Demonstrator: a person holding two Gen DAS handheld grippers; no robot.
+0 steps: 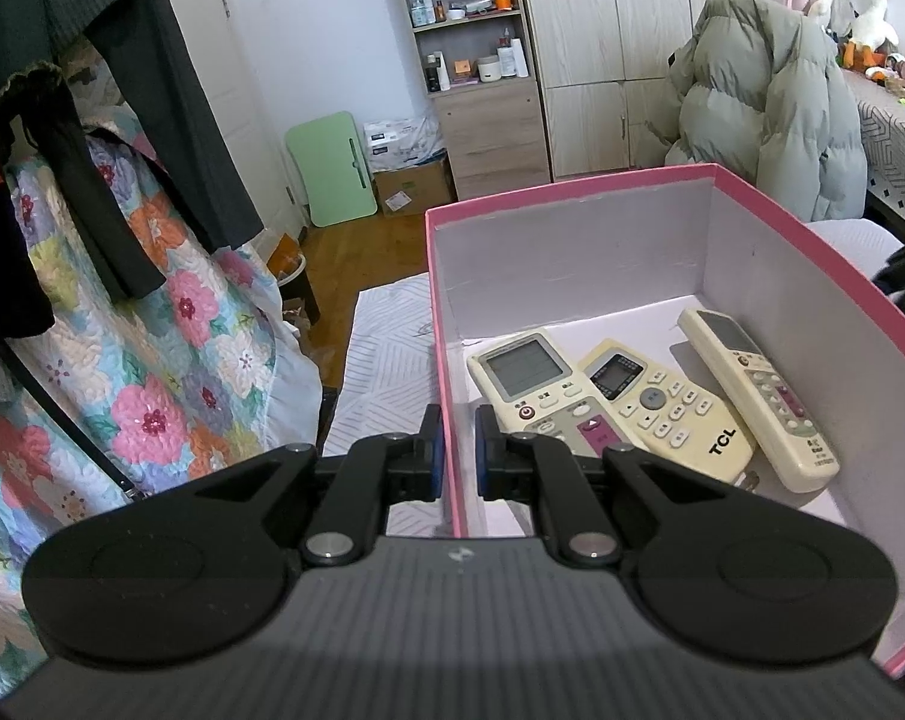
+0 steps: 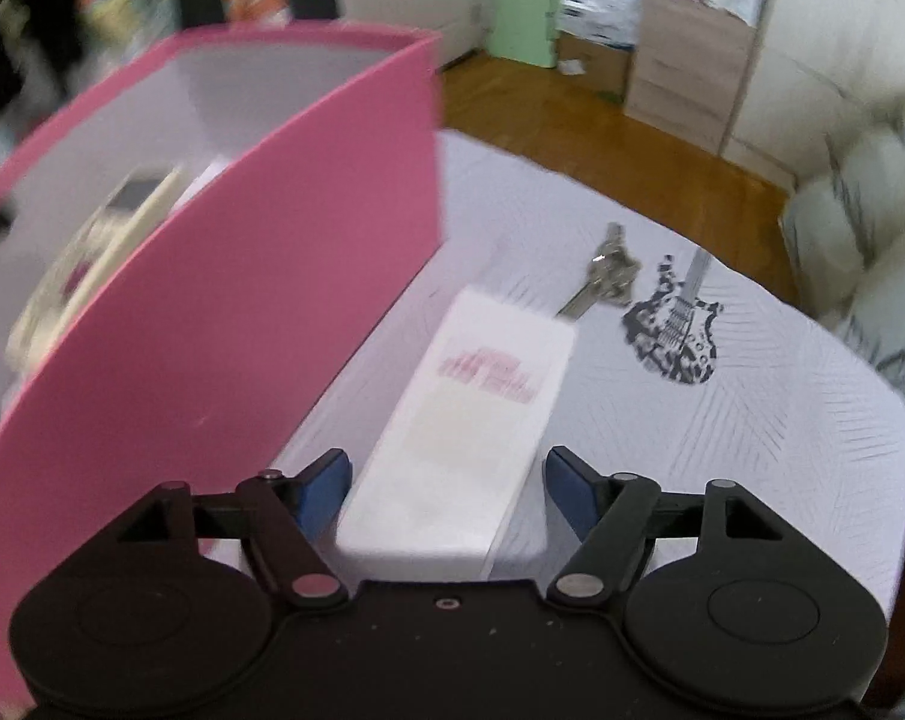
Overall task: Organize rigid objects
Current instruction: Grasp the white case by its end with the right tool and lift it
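While your left gripper (image 1: 458, 450) clamps the near left wall of the pink box (image 1: 572, 183), its fingers (image 1: 431, 444) sit narrow, one outside the wall and one inside, pinching the cardboard between the blue pads. Inside the box you have three remote controls lying side by side on the white floor: a cream remote with a large grey screen (image 1: 533, 387) nearest your fingers, a TCL remote (image 1: 662, 405) just right of it and overlapping its edge, and a slim white remote (image 1: 758, 396) at the right, resting against the TCL one. All three point their screens toward the far wall.

Your right gripper (image 2: 446, 480) is outside the box, on its right, low over the white patterned surface (image 2: 782, 420). Its fingers (image 2: 569, 483) stand wide, either side of the near end of a white rectangular box with red print (image 2: 482, 414); whether the pads touch it you cannot tell, as this view is blurred. That white box lies just beside the pink wall, running away from you. Past its far end lies a silver key (image 2: 602, 279), and just right of the key a black-and-white guitar-shaped piece (image 2: 674, 324). Beyond the surface's far edge you see wooden floor (image 2: 602, 126).
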